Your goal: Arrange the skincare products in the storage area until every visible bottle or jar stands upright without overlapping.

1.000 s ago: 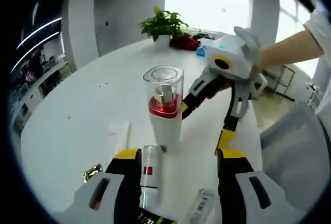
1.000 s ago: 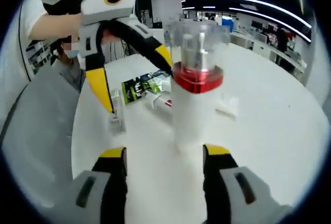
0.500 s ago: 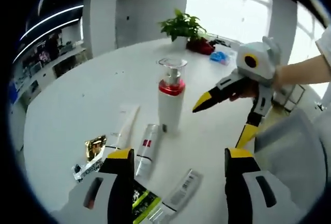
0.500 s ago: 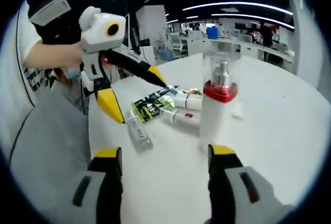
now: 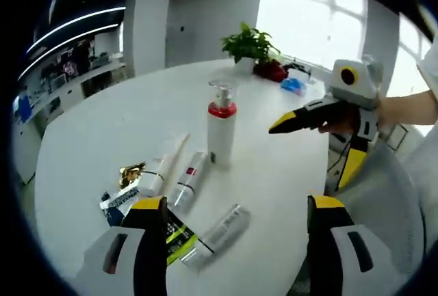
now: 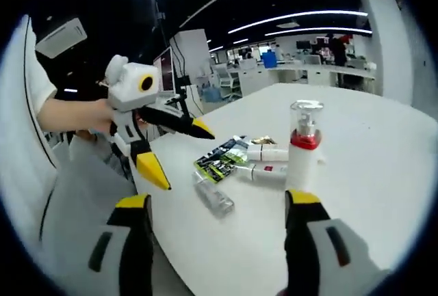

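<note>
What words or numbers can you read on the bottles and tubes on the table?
None can be read.
Pump bottle: red collar, no lettering that shows.
White tube: a small red mark, too blurred to read.
Green and black packet: printing too small to read.
Clear tube: dark label marks, too blurred to read.
Blue and white tube: printing too blurred to read.

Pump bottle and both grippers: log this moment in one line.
pump bottle upright on table | tubes lying flat | left gripper open, empty | right gripper open, empty
</note>
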